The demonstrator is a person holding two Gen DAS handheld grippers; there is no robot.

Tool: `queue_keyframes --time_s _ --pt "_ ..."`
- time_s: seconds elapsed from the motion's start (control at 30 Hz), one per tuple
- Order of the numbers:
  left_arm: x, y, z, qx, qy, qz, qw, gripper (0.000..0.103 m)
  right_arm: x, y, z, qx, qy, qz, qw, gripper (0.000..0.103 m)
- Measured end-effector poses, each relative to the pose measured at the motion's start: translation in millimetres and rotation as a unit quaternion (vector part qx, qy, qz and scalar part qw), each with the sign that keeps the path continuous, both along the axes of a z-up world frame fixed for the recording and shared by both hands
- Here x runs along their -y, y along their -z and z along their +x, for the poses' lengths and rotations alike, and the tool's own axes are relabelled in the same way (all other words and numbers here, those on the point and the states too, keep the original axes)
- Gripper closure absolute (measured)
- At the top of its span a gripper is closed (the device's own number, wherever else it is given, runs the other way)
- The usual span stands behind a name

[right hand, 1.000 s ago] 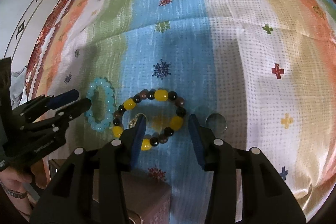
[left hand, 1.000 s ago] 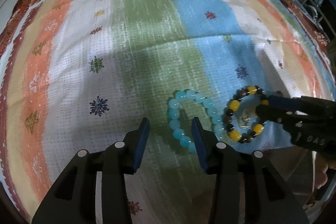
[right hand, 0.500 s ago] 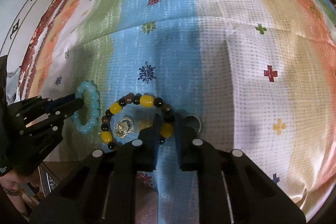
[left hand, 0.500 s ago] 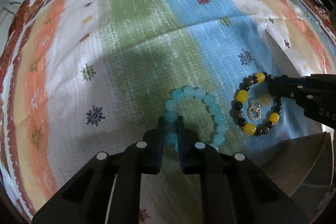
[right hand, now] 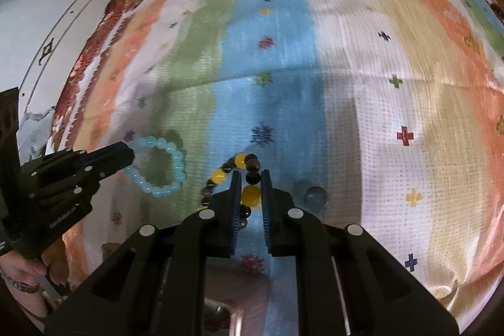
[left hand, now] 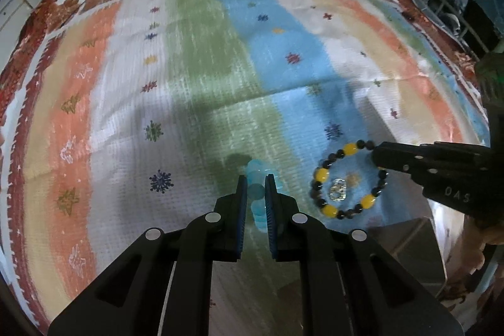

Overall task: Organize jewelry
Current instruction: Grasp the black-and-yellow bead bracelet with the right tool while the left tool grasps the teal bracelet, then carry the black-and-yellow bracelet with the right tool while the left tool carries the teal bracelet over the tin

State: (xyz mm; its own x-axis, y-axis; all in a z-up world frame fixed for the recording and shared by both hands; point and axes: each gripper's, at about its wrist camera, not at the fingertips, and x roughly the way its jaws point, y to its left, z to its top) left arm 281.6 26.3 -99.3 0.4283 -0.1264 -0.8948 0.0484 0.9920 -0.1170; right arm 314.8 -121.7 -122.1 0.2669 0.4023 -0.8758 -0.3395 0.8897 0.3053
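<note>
My left gripper (left hand: 254,181) is shut on a light blue bead bracelet (left hand: 255,190) and holds it lifted above the striped cloth; from the right wrist view the bracelet (right hand: 157,166) hangs as a ring from the left gripper (right hand: 129,155). My right gripper (right hand: 251,178) is shut on a yellow-and-dark bead bracelet (right hand: 250,194), also lifted. In the left wrist view that bracelet (left hand: 345,180) hangs from the right gripper (left hand: 376,155), above a small shiny charm (left hand: 338,188) lying on the cloth.
A striped cloth (left hand: 189,59) with a floral border covers the surface. A brown box (left hand: 406,241) sits at the near edge, also seen below my right gripper (right hand: 233,301). A small clear ring (right hand: 315,196) lies on the cloth right of the right gripper.
Both grippers closed from open onto their bracelets, then lifted them off the cloth. The blue bracelet now hangs edge-on in the left jaws.
</note>
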Motion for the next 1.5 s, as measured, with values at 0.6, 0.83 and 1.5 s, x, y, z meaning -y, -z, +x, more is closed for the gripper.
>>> queue_keyframes --time_s 0.6,0.83,1.5 --pt "7.3 -48.5 -29.6 0.066 0.006 -0.02 0.9976 0.092 -19.7 -59.8 -35.9 0.076 -0.024 0.032 0.996 0.09" --pt "9.6 -61.4 -41.6 0.078 0.008 -0.028 0.9965 0.092 -19.6 -75.2 -53.7 0.09 -0.023 0.046 0.995 0.09" --pt "33.2 -89.9 -85.2 0.115 0.03 -0.053 0.9914 0.092 -17.0 -101.9 -96.2 0.113 -0.044 0.076 0.99 0.091"
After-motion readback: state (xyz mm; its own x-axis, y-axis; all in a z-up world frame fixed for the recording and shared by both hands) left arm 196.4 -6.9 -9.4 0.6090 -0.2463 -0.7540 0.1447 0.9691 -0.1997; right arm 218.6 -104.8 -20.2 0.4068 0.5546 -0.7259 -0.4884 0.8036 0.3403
